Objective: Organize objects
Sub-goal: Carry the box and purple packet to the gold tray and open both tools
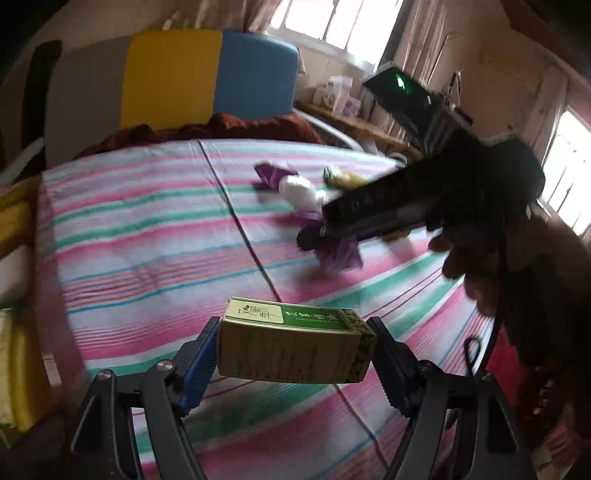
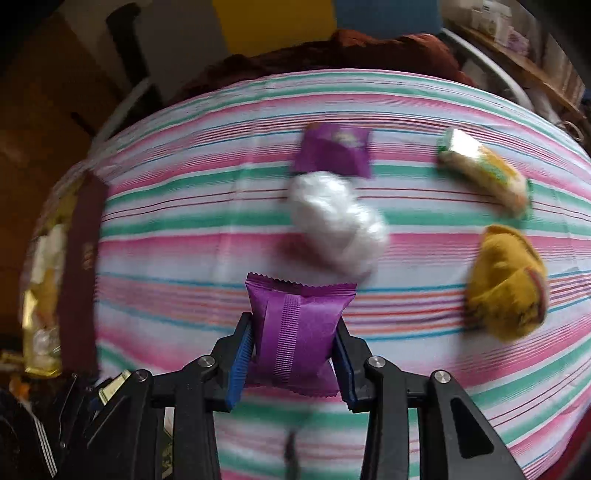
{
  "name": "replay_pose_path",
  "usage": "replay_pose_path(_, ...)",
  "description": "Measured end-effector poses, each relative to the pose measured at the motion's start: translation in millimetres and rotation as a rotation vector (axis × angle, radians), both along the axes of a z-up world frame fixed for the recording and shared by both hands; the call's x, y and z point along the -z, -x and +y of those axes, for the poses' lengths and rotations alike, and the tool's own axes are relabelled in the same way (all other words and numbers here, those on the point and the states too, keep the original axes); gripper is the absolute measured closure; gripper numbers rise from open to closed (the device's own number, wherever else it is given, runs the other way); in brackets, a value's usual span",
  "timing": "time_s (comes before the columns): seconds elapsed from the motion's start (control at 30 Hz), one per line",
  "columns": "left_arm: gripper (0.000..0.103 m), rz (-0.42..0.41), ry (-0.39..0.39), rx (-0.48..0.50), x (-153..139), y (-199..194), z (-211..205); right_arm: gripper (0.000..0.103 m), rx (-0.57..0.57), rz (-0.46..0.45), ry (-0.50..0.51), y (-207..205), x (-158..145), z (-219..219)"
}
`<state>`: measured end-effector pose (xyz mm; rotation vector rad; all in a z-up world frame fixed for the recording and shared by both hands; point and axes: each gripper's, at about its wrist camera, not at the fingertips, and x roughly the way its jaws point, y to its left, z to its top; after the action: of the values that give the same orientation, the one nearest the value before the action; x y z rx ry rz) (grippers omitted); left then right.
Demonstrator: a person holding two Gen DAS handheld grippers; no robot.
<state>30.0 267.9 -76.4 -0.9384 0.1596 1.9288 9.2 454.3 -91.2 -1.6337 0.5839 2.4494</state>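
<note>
Because both grippers are loaded at once, the likeliest failure here is a dropped item. In the left wrist view, at lower centre, the left gripper has its blue-padded fingers pinching a small gold-and-green cardboard box by its two short ends, held clear above the cloth. The hold is only at the end faces, so a quick swing could, I judge, let it pivot or slip out. In the right wrist view, at lower centre, the right gripper pinches a glossy purple foil sachet across its soft middle. That wrapper looks slick and puffy, so it may creep out of the pads, or the contents may be crushed if squeezed harder.

Both views are motion-blurred, and the right-hand tool appears dark across the right of the left wrist view, so the two tools could knock together if they converge.

The surface is a cloth striped in pink, green, blue and white, apparently soft, so placed items may tilt. On it, left to right in the right wrist view, lie a second purple sachet touching a crumpled white plastic wad, a green-and-yellow wrapped packet and a mustard-yellow fabric pouch, well apart from the first two. Behind, in the upper left of the left wrist view, stands a grey, yellow and blue panel, with bright windows at upper right.
</note>
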Motion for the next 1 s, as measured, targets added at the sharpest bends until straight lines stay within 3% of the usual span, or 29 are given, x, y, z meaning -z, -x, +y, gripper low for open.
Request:
replay_pose_path(0.4, 0.026, 0.069, -0.109, -0.144, -57, 13, -69, 0.064, -0.101, 0.184, 0.023, -16, -54, -68)
replay_pose_path(0.6, 0.026, 0.082, -0.131, -0.299, -68, 41, -124, 0.064, -0.203, 0.237, 0.046, 7, -68, -121)
replay_pose_path(0.87, 0.026, 0.098, -0.09, -0.524, -68, 95, -189, 0.063, -0.336, 0.24, 0.062, 40, -74, -192)
replay_pose_path(0.93, 0.026, 0.109, -0.07, -0.552, -69, 108, -195, 0.061, -0.362, 0.236, 0.066, 47, -72, -208)
replay_pose_path(1.0, 0.024, 0.117, -0.039, -0.58, -68, 122, -197, 0.047, -0.37, 0.222, 0.046, 52, -68, -222)
